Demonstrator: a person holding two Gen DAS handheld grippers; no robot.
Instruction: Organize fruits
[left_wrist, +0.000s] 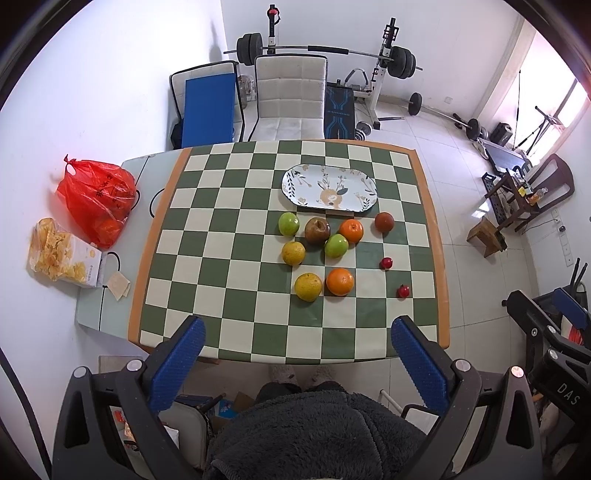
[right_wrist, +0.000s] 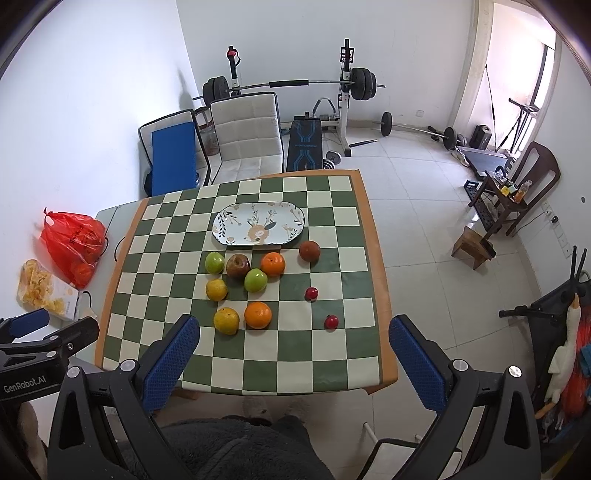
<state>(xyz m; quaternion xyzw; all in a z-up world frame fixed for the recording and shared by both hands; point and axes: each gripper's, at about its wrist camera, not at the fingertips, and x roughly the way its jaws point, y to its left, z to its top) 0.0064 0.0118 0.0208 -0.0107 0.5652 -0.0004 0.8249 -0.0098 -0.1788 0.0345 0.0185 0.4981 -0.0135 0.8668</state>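
Several fruits lie loose on the green-and-cream checked table (left_wrist: 236, 206) (right_wrist: 332, 354): two green apples (left_wrist: 289, 223) (right_wrist: 255, 280), two oranges (left_wrist: 340, 281) (right_wrist: 258, 315), two yellow citrus (left_wrist: 308, 287) (right_wrist: 226, 320), a brown apple (left_wrist: 317, 230) (right_wrist: 238, 266), a dark red-brown fruit (left_wrist: 384, 222) (right_wrist: 309, 251) and two small red fruits (left_wrist: 386, 263) (right_wrist: 331, 321). An oval patterned plate (left_wrist: 354, 179) (right_wrist: 288, 214) sits bare behind them. My left gripper (left_wrist: 297, 328) and right gripper (right_wrist: 293, 326) hover high above the table's near edge, both open and holding nothing.
A red plastic bag (left_wrist: 96, 197) (right_wrist: 72, 240) and a bag of chips on a white box (left_wrist: 62, 254) (right_wrist: 44, 291) rest at the table's left end. A white chair (left_wrist: 290, 96) (right_wrist: 245, 136) and weight bench stand behind. The person's dark fleece (left_wrist: 310, 435) fills the bottom.
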